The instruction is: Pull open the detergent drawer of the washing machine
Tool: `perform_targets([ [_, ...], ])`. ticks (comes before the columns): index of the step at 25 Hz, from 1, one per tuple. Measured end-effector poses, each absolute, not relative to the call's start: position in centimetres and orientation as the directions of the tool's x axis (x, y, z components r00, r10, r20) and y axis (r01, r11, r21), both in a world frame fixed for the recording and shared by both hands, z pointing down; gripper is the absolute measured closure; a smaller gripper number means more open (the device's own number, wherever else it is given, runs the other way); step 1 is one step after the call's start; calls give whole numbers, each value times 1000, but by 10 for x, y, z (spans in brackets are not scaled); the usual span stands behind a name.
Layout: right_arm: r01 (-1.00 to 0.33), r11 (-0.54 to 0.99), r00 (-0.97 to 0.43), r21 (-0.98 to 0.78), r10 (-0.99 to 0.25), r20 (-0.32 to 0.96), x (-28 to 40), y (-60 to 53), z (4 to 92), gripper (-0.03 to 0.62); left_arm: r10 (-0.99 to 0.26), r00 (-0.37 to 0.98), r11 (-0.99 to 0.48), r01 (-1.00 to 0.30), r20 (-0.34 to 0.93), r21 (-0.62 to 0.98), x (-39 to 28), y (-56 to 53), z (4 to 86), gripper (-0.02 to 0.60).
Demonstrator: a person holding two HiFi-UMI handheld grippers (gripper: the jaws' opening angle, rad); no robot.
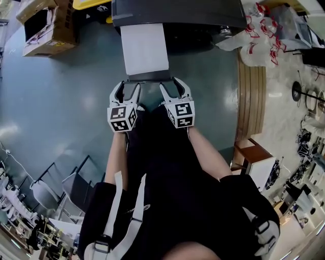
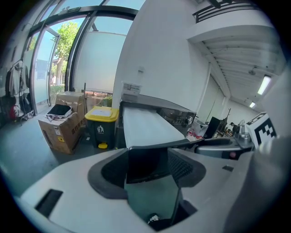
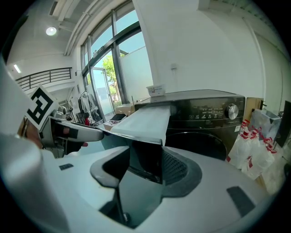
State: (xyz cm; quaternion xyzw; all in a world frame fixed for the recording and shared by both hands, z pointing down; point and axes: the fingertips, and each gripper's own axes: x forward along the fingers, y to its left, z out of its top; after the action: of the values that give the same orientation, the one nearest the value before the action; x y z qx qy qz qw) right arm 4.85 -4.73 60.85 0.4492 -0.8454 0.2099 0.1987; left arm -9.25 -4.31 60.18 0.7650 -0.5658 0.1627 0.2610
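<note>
Drawer (image 1: 146,48) stands far out of the washer (image 1: 177,15). Left gripper (image 1: 129,86) and right gripper (image 1: 170,85) each straddle a front corner, jaws wide, not clamping.

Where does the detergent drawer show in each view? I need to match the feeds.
Head view: the detergent drawer is top centre, a white strip pulled out of the machine.
Left gripper view: the drawer is at centre, its white top running away and its dark front framed between the jaws.
Right gripper view: the drawer is at centre, framed the same way.
Shared landmark: the black washing machine behind it.
</note>
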Motion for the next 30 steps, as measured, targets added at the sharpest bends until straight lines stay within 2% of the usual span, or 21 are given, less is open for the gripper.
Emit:
perform_targets([
  [12, -845, 513, -509, -152, -684, 523, 53, -43, 614, 398, -778, 314, -235, -949, 544, 212, -90, -37, 606, 307],
  [15, -842, 517, -516, -153, -691, 506, 51, -43, 613, 387, -791, 309, -233, -950, 527, 207, -90, -36, 605, 307],
  [17, -841, 516, -522, -161, -698, 491, 50, -44, 611, 354, -798, 312, -237, -949, 515, 207, -91, -37, 604, 307],
  [30, -831, 524, -540, -188, -675, 503, 57, -41, 616, 355, -799, 323, -247, -945, 507, 212, -98, -35, 599, 310],
])
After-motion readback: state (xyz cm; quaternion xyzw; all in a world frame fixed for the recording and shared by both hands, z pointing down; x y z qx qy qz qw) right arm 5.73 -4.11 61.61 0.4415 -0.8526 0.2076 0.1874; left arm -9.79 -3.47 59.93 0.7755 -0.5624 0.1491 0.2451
